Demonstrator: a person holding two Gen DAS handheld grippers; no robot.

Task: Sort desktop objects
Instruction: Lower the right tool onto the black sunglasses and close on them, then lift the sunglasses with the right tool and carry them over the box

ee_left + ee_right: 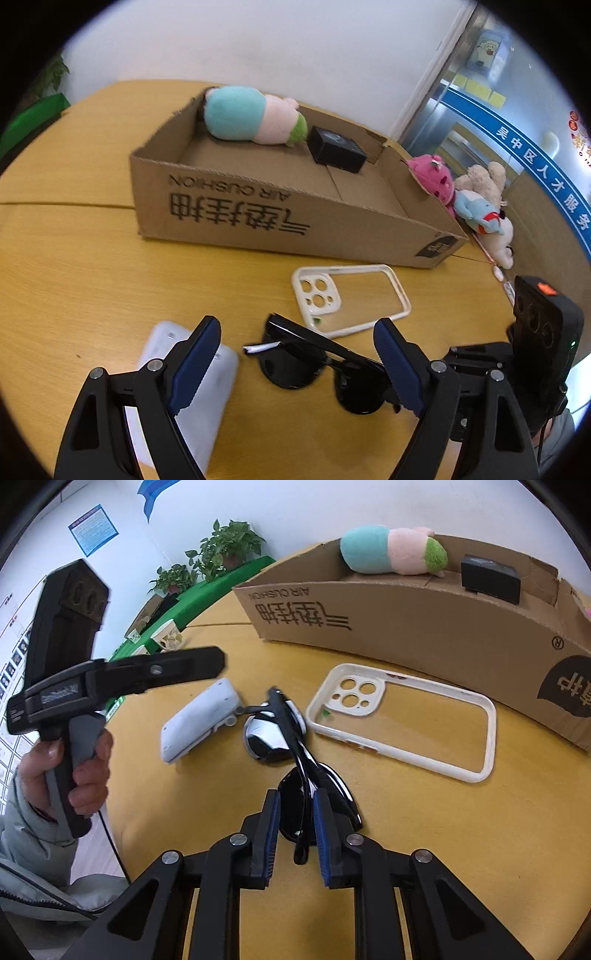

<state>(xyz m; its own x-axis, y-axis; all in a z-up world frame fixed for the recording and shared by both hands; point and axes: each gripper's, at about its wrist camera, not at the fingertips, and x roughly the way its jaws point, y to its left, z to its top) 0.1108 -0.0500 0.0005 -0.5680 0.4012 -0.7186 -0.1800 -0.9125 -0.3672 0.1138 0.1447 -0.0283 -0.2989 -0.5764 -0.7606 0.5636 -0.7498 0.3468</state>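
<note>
Black sunglasses (321, 369) lie folded on the wooden table (74, 277). My left gripper (295, 332) is open, its fingers on either side of them. My right gripper (295, 801) is nearly closed around the sunglasses (291, 746), with a lens and arm between its blue pads. A white phone case (351, 299) lies just beyond, also in the right wrist view (402, 720). A white power bank (192, 387) lies left of the glasses (199, 720). The cardboard box (280, 225) holds a plush toy (251, 114) and a black box (336, 149).
Several plush toys (476, 206) lie right of the cardboard box. Potted plants (225, 550) and paper cups (168, 638) stand on a green surface beyond the table's left edge. The left gripper's body (74, 686) and the person's hand show in the right wrist view.
</note>
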